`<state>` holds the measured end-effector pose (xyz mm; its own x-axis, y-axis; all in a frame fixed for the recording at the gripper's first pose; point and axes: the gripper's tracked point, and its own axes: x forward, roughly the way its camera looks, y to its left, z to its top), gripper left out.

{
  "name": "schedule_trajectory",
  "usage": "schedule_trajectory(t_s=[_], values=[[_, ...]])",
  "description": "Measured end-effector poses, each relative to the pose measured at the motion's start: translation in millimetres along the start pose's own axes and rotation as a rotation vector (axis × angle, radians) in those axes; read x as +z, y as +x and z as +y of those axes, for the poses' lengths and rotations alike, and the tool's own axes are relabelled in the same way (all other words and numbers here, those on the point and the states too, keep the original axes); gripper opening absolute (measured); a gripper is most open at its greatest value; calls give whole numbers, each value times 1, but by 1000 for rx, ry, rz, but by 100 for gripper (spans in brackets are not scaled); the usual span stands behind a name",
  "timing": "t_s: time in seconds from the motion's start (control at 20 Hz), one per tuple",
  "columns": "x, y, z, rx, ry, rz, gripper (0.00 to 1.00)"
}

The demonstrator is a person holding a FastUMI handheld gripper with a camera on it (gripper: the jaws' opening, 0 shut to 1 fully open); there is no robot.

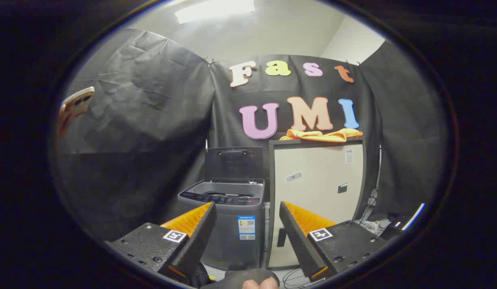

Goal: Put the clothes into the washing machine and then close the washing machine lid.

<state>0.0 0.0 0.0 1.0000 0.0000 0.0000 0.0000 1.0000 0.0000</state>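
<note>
The gripper [246, 224] hangs well back, fingers spread with nothing between them. The washing machine [228, 216] stands lid [233, 162] up, ready; the orange garment [322, 135] waits atop the cabinet [316, 180] beside it

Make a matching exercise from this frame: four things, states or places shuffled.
Things:
1. washing machine lid
2. orange cloth
3. hand-held gripper
4. phone

States or places:
A. lying on top of the pale cabinet
B. fingers spread apart, nothing between them, short of the washing machine
C. raised upright behind the tub opening
D. held up beside the black cloth wall, off to the left of the machine

Pairs: 1-C, 2-A, 3-B, 4-D
</note>
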Motion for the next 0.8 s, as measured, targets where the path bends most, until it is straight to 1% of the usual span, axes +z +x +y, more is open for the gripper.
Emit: schedule_trajectory(t_s=[0.8], values=[[0, -1, 3, 1, -6, 7, 95]])
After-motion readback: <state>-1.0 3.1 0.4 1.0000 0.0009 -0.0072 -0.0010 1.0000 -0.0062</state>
